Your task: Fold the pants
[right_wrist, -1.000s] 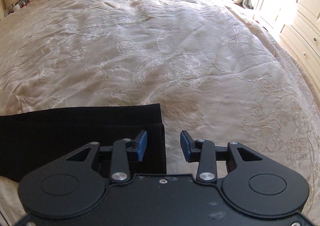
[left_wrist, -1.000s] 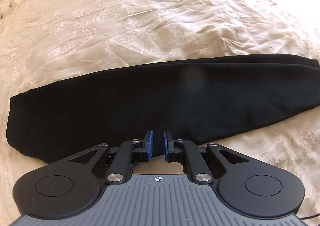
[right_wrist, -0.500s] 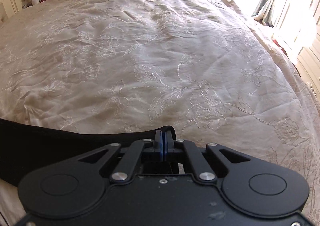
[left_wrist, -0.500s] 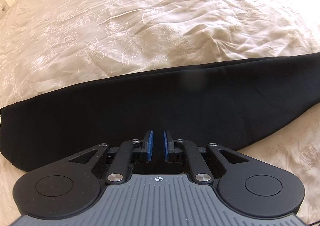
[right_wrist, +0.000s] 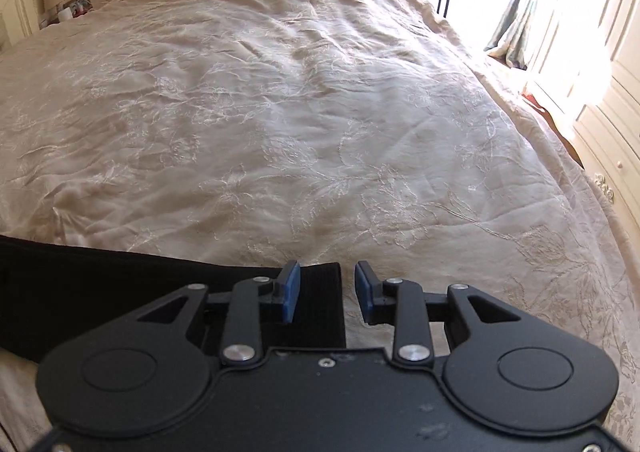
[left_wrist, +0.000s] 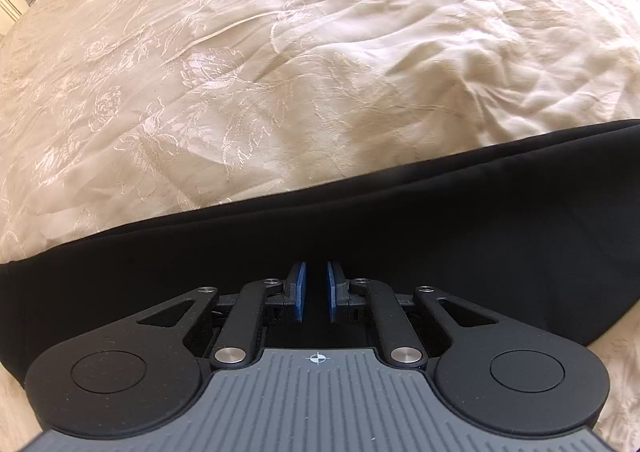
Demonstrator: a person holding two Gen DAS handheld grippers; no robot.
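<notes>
**Big bed, cream floral bedspread, one pair of black pants on it**

So the surface here is a bed covered in a cream bedspread with a stitched flower pattern, pretty rumpled, lots of creases across the middle. Lying flat right on it near the close edge is a pair of black pants, stretched out long from side to side. One squared-off ribbed end of them shows in the right wrist view.
</notes>
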